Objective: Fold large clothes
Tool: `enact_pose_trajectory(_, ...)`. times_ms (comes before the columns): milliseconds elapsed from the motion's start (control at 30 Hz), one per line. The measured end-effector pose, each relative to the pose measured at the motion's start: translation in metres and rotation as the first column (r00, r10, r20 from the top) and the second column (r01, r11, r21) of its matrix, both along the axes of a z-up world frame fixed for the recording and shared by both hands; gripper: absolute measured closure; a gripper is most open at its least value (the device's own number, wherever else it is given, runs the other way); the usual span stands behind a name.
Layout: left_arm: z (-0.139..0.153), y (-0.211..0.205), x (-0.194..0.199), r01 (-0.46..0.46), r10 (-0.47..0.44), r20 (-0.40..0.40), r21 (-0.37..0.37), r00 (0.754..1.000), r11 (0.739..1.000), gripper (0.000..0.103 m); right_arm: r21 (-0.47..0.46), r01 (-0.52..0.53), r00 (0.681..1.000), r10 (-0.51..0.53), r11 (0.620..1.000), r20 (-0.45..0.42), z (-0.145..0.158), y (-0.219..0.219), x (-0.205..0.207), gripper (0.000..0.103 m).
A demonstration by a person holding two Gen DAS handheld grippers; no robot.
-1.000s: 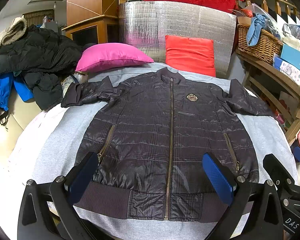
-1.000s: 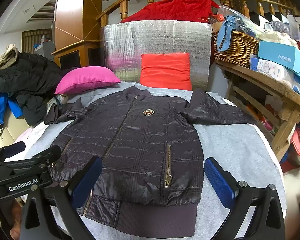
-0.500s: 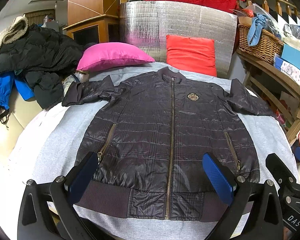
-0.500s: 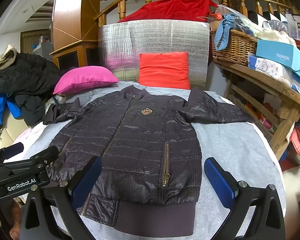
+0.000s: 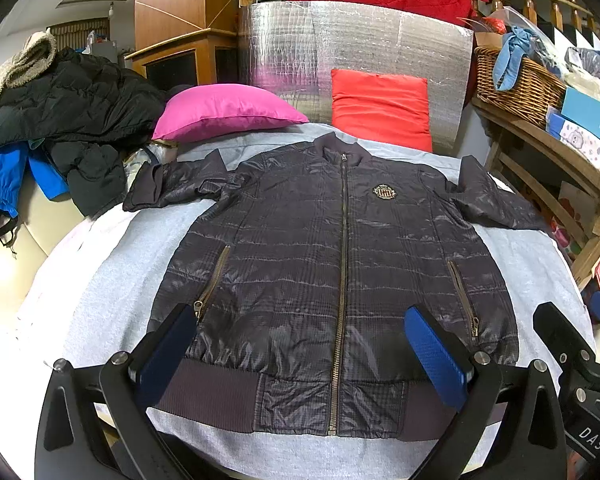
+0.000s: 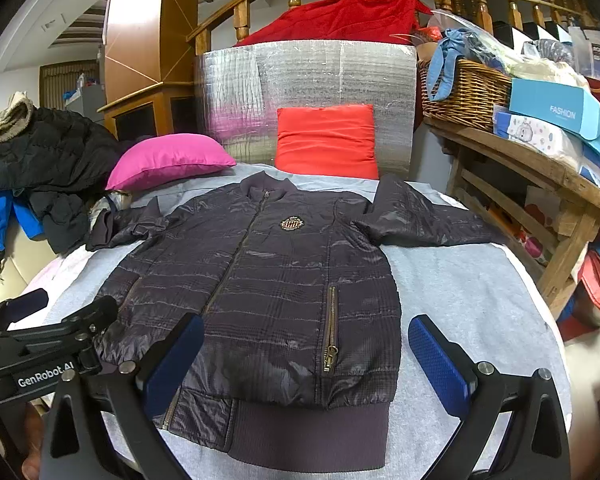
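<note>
Jacket (image 5: pixel 340 264) unchanged, flat, zipped on grey cover (image 5: pixel 112 280) | left gripper (image 5: pixel 300 348), right gripper (image 6: pixel 306 356) stay spread, empty at hem edge | folding not begun

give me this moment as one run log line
stage: pre-fold | jacket: flat, zipped, face up on grey cover | left gripper: open, empty | right gripper: open, empty

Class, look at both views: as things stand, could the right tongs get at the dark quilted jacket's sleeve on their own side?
Probably yes. The right tongs are open, and the dark quilted jacket's sleeve lies flat on the grey cover with nothing on it.
</note>
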State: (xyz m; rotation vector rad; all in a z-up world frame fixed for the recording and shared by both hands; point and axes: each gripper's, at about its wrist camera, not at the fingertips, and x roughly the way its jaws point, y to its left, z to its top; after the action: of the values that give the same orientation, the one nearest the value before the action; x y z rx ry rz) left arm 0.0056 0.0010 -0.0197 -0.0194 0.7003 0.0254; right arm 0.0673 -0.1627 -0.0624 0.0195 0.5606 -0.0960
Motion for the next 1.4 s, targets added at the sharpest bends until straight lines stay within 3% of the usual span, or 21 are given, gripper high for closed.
enact_pose_trajectory(1400,-0.007,-0.0035,-0.0043,0.009,-0.009,-0.018,-0.003,1.0,1.0,0.0,-0.011,0.019,0.999,-0.019,1.0,-0.028,-0.007,0.0009,-0.0004,0.0)
